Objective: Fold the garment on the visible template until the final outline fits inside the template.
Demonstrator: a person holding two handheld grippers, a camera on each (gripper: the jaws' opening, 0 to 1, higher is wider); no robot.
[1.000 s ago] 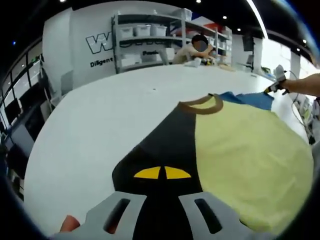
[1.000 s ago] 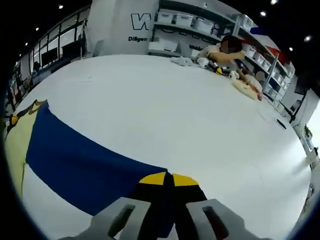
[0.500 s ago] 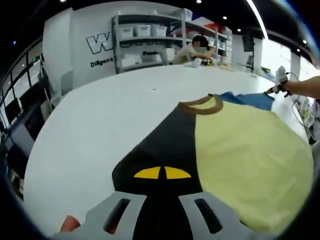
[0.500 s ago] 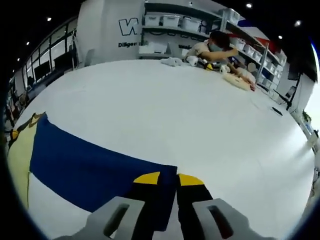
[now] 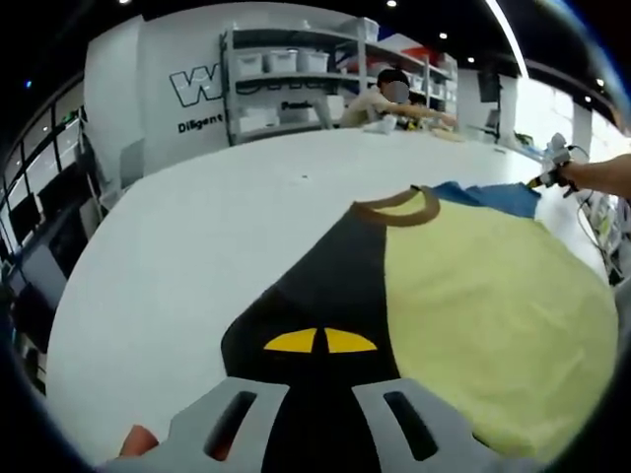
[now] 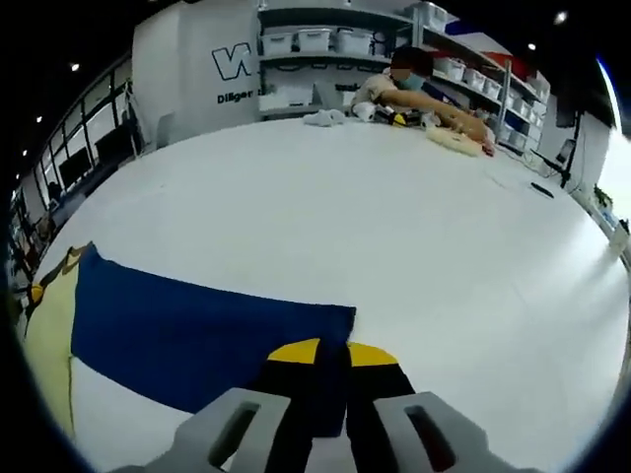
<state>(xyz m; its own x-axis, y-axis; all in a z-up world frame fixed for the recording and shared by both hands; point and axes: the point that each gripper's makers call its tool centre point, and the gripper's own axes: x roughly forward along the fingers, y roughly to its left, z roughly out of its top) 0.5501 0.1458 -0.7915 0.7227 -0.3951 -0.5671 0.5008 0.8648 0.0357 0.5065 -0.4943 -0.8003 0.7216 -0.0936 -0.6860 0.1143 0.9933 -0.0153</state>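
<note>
Garment [image 5: 493,296] on white table [image 5: 197,246]

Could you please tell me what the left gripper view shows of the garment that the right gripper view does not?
The left gripper view shows the brown collar, the black sleeve and the pale yellow body, with the left gripper shut on the black sleeve. The right gripper view shows the blue sleeve spread flat, with the right gripper shut at its edge. Both show the white table and the shelving.
</note>
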